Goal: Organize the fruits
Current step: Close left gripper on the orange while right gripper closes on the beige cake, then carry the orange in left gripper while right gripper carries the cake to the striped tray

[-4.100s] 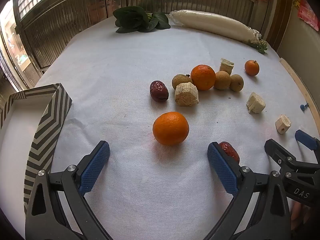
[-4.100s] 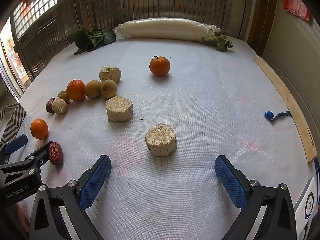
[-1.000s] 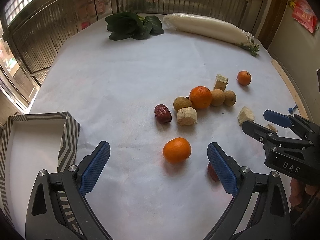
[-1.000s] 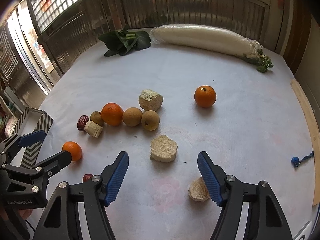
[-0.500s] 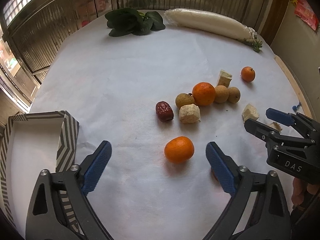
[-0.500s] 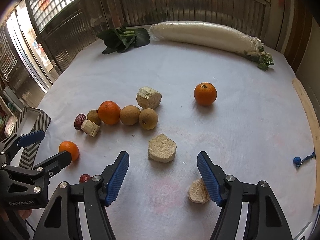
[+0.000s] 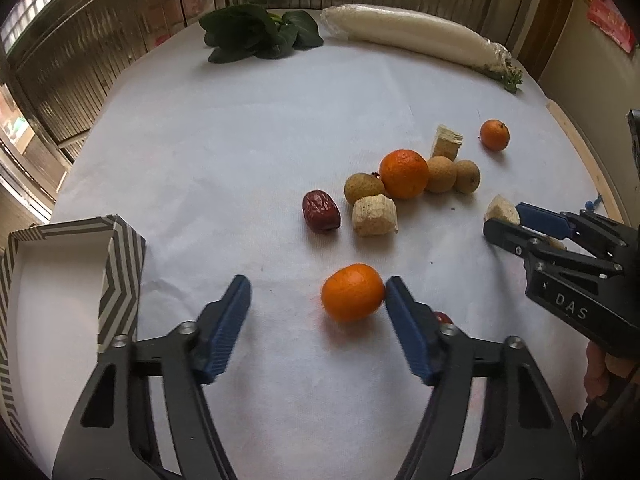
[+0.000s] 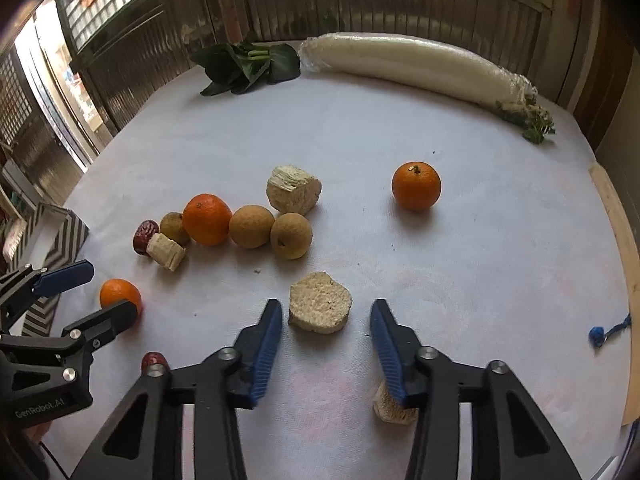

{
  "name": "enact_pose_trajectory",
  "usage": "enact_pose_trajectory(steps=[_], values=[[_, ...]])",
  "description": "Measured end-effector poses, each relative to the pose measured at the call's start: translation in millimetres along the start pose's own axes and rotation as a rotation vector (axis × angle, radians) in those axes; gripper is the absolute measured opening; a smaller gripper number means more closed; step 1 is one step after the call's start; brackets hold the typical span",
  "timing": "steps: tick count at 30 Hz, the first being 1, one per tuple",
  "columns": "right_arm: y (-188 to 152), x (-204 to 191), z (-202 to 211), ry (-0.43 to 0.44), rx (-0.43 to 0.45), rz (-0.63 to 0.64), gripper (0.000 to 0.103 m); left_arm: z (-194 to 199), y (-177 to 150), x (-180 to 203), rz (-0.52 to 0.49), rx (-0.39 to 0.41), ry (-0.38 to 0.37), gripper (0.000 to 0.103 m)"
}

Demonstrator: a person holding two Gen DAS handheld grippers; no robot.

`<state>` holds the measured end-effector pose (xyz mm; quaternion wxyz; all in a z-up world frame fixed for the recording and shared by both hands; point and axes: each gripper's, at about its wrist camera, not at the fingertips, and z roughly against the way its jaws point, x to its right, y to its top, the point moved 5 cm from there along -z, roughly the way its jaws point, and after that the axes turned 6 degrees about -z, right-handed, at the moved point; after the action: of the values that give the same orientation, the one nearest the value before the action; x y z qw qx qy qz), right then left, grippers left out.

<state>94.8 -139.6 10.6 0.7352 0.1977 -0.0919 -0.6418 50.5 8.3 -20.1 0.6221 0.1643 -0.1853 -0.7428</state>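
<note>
A small orange [image 7: 352,297] lies on the white cloth between the jaws of my open left gripper [image 7: 318,300], touching the right finger pad [image 7: 404,328]. It also shows in the right wrist view [image 8: 119,295]. My right gripper [image 8: 325,322] is open around a pale sugarcane chunk [image 8: 320,303]. A cluster lies mid-table: a bigger orange [image 7: 403,173], three longans [image 7: 440,174], a red date [image 7: 320,211] and another cane chunk [image 7: 374,215]. A third orange [image 8: 416,185] sits apart to the right.
A striped box [image 7: 60,280] with a white inside stands at the left edge. Leafy greens [image 7: 256,36] and a wrapped white radish [image 7: 412,36] lie at the back. More cane chunks [image 8: 294,189] and a second date [image 8: 154,359] lie nearby. A wooden strip [image 8: 620,248] edges the right.
Both grippers have moved forward and lower. The left jaws have narrowed around the small orange, and the right jaws have narrowed around the cane chunk.
</note>
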Motion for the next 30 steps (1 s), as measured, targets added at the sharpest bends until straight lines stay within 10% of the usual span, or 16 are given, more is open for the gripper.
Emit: enact_pose_trajectory(steps=[4, 17, 30], values=[[-1.2, 0.7, 3.1, 0.011, -0.007, -0.001, 0.029, -4.5, -3.0, 0.1, 0.011, -0.024, -0.029, 0.031], [14.9, -28.3, 42.9, 0.08, 0.056, 0.02, 0.029, 27.3, 2.5, -21.6, 0.07, 0.009, -0.07, 0.03], [32.8, -139.1, 50.7, 0.242, 0.064, 0.18, 0.029, 68.0, -9.6, -99.0, 0.165, 0.027, 0.049, 0.03]])
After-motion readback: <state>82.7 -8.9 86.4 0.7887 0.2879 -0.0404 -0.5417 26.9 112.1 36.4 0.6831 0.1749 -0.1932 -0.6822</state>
